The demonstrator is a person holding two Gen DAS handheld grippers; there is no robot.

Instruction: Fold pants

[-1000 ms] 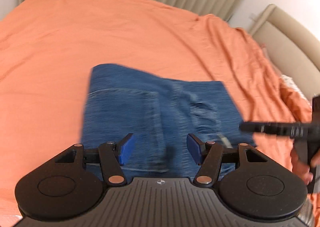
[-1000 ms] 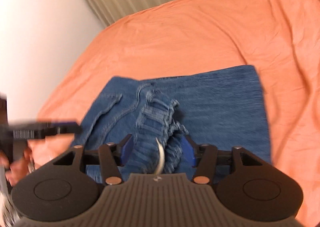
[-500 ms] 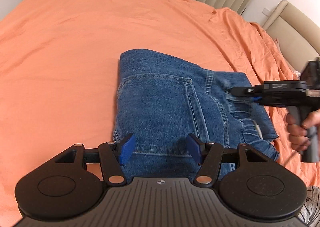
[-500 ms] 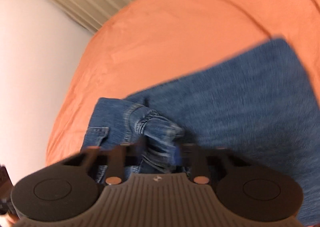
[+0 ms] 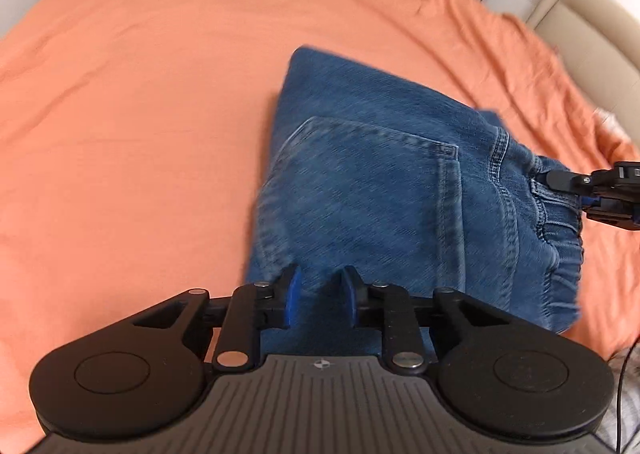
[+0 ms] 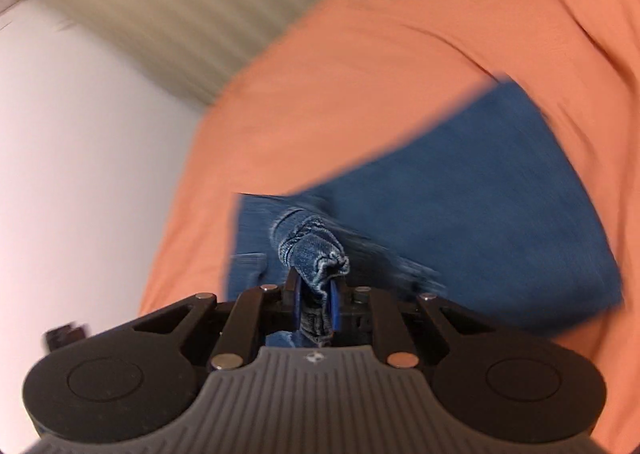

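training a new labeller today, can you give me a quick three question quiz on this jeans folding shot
1. True or false: the right gripper is clamped on a bunched bit of the jeans.
2. What covers the bed? A) white sheet B) orange sheet C) grey blanket
3. Fill in: the left gripper sits at the jeans' near edge, its jaws having just been ____.

Key: 1 true; 2 B; 3 closing, with denim between them.
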